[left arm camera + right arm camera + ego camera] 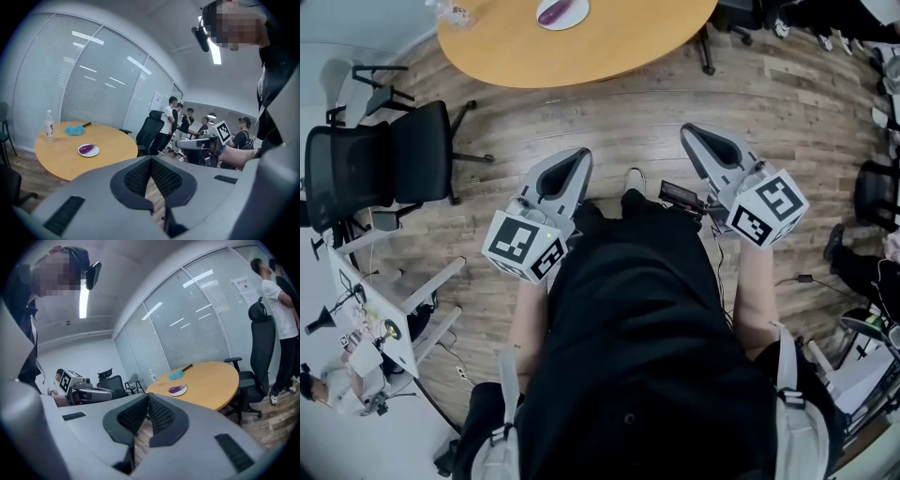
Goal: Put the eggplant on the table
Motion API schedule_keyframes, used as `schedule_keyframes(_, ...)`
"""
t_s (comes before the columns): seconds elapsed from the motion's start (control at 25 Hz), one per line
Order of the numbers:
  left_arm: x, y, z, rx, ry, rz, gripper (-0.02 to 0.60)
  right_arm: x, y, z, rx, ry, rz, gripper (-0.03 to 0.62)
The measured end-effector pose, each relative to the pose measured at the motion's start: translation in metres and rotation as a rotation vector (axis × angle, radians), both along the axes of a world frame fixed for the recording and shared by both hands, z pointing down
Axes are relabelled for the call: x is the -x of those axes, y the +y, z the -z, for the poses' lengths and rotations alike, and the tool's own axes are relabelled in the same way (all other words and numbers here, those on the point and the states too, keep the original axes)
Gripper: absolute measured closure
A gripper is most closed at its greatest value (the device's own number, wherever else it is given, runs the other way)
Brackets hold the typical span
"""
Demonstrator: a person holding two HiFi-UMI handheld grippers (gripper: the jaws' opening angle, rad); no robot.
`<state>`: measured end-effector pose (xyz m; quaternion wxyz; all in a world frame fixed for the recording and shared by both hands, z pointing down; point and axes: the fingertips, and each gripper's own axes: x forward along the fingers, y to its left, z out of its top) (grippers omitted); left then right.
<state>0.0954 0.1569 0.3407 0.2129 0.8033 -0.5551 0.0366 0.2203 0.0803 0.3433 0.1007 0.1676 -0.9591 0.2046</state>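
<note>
- A round wooden surface (619, 52) at the frame's top carries the eggplant (555, 12) on a white plate (580, 15).
- Plank floor (609, 122); black chair (389, 159) at left.
- Left tongs (575, 157) and right tongs (694, 133) are pressed together, empty.

- The eggplant (553, 11) is glossy purple, on a white plate (580, 9).
- The table (609, 47) is a warm honey-tan wood tone, plain and unpatterned.
- The floor (581, 122) is grey-brown planking with streaky grain.
- The left gripper (581, 154) and right gripper (690, 132) are pale grey; the pads (138, 177) are black with a fine mesh texture.
- Each marker cube (523, 246) is white with bold black square patterns.
- The cloth (72, 131) on the table is turquoise blue.
- The office chair (394, 159) is black.
- The person's top (637, 328) is black.
- The blinds (70, 79) are pale grey with thin horizontal slats.
</note>
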Motion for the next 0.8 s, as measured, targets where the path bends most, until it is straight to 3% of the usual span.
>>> schedule_keyframes(0.8, -0.019, -0.001, -0.007, 0.007, 0.017, -0.001, 0.569, -0.017, -0.002, 0.005, -0.046, 0.009, -0.004, 0.577)
